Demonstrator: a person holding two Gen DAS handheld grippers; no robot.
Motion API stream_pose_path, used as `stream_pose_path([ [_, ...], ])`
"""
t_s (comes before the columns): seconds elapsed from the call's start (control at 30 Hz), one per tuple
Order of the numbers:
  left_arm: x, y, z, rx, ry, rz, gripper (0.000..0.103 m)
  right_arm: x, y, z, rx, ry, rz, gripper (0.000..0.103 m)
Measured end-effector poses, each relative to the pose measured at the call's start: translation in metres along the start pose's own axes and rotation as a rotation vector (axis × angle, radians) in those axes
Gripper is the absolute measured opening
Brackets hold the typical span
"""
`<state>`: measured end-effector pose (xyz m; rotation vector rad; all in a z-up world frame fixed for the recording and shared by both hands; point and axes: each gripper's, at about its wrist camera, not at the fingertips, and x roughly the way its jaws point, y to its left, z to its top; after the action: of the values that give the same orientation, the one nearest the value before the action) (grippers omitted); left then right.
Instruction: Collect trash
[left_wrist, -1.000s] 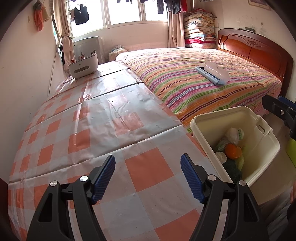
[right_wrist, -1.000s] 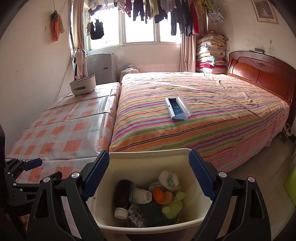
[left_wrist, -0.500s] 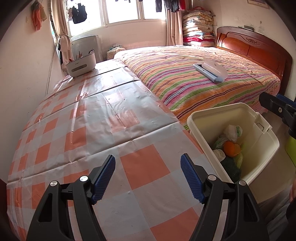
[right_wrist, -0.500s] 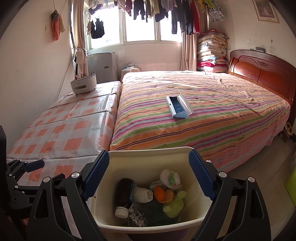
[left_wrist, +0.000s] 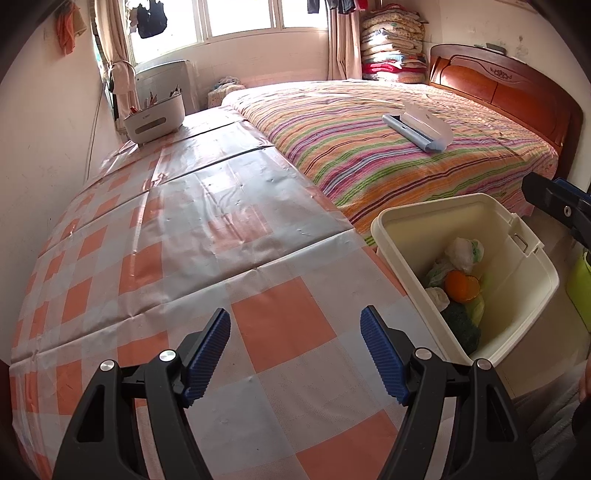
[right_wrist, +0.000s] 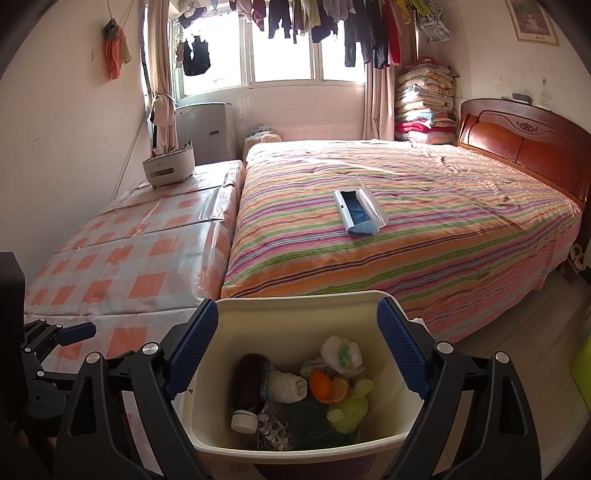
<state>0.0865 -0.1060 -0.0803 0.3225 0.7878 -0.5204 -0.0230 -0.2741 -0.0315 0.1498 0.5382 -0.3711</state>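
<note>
Barely any change vs a sec ago: both grippers wide open w/ nothing held, left gripper (left_wrist: 295, 332) over bare checked table (left_wrist: 207, 236), right gripper (right_wrist: 297, 341) above bin (right_wrist: 295, 325) w/ trash (right_wrist: 317, 391) inside, so collecting looks about done

Cream bin (right_wrist: 295, 325) sits low centre in the right wrist view, open-topped, upright, at the foot of the bed. Inside: a dark bottle (right_wrist: 253, 373) at left with a white cap (right_wrist: 243, 421) below it, a foil blister pack (right_wrist: 271, 430) beside that, white wads (right_wrist: 288, 386), orange peel (right_wrist: 327, 384), a green toy (right_wrist: 349, 406). In the left wrist view the bin (left_wrist: 524, 295) lies at right, peel (left_wrist: 461, 286) showing.
</note>
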Motion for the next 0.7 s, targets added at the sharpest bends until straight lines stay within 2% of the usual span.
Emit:
stream_pose_path([
  [0.13,-0.001,-0.002,-0.001,0.006,-0.002,-0.025,0.071,0.000,0.000,0.000,0.000,0.000,0.000,0.087],
  [0.33,-0.003,-0.014,-0.004,0.059,-0.017,-0.001,0.071,0.000,0.000,0.000,-0.001,0.001,-0.001,0.087],
  [0.7,-0.007,-0.022,-0.006,0.098,-0.044,0.013,0.071,0.001,0.001,-0.003,-0.007,0.003,0.002,0.087],
])
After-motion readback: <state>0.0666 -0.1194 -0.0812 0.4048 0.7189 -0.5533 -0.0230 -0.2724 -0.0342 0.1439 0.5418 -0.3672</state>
